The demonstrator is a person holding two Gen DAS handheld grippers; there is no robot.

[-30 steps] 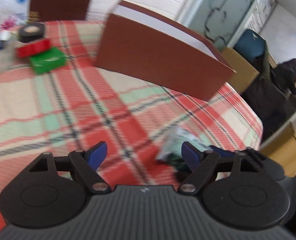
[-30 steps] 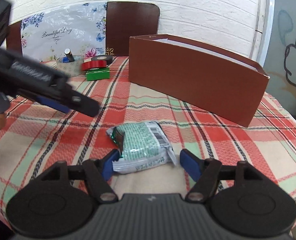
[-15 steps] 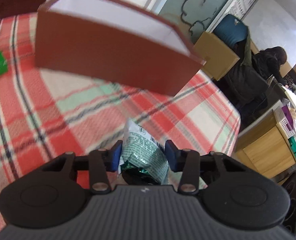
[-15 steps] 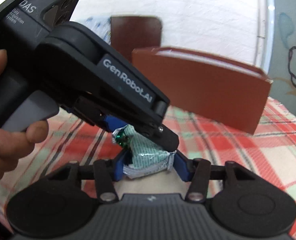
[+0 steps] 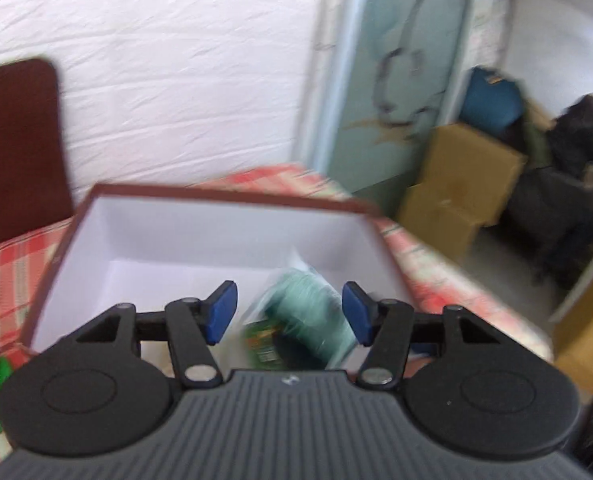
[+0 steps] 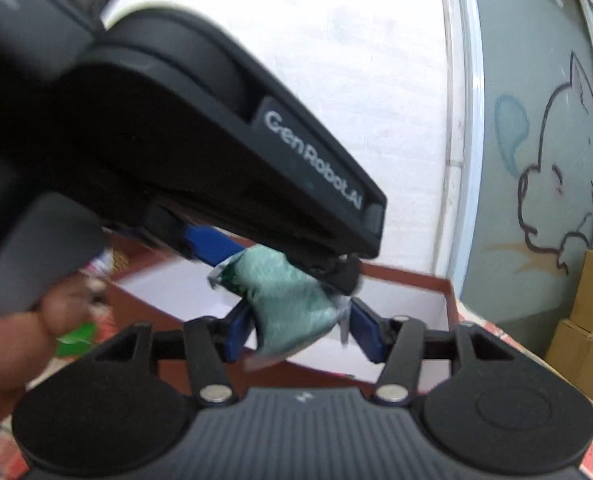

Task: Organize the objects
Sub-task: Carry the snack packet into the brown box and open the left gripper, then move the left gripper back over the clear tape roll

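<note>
Open brown box (image 5: 216,196) rim just below; left gripper (image 5: 287,312) spread wide, green packet (image 5: 312,312) loose between; right gripper (image 6: 299,330) pinching packet.

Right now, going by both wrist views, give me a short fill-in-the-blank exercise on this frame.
1. The packet between the fingers of the left tool is ___ in colour.
2. The brown box below it is open, and its inside is ___.
3. The finger pads of the right tool are ___.
Missing words: green; white; blue.
</note>
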